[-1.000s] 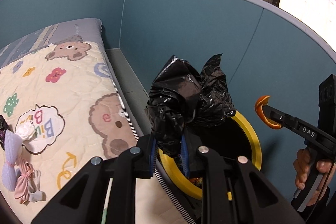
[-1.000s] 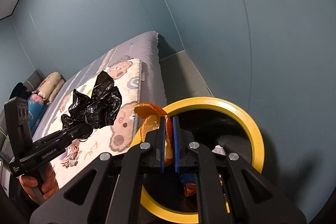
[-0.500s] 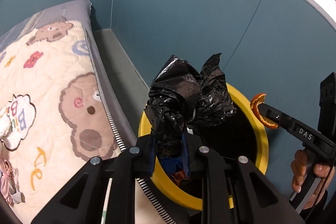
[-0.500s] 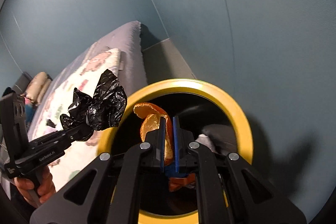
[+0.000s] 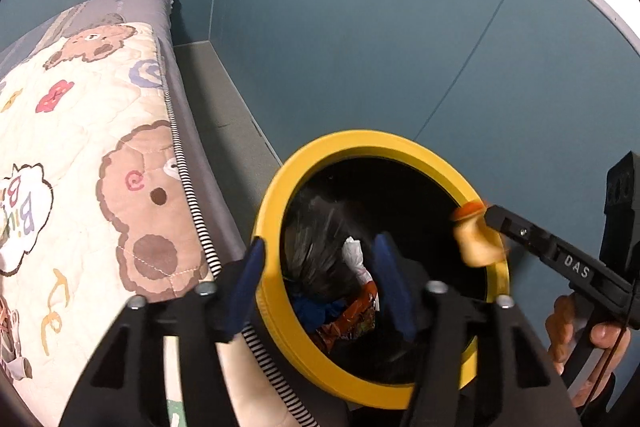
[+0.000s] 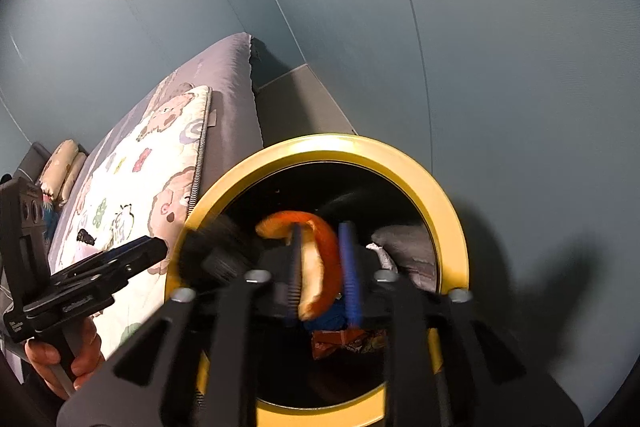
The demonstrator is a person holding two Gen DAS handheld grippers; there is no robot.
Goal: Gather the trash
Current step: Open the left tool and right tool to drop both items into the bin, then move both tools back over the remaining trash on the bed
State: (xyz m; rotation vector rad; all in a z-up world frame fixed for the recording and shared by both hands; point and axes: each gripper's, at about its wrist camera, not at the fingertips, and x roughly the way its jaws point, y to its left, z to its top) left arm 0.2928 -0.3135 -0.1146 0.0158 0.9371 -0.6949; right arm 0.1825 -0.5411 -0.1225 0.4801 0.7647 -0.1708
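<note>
A yellow-rimmed bin [image 5: 276, 195] with a black liner stands between the bed and the blue wall; it also shows in the right wrist view [image 6: 436, 183]. My left gripper [image 5: 320, 283] is open over the bin's mouth. A black plastic bag [image 5: 320, 243], blurred, lies inside the bin below it. My right gripper [image 6: 320, 267] is over the bin with its jaws parted; an orange peel [image 6: 320, 259], blurred, is between them. In the left wrist view the peel [image 5: 476, 239] hangs at the right gripper's tip over the bin's right rim.
Inside the bin lie white paper [image 5: 354, 255], a blue scrap [image 5: 316, 307] and an orange wrapper [image 5: 352, 319]. A bed with a bear-print quilt [image 5: 80, 167] lies to the left, right beside the bin. The blue wall [image 5: 360, 47] stands close behind.
My left gripper has opened and the black bag has dropped into the bin. My right gripper's jaws have parted and the orange peel is slipping down, blurred.
</note>
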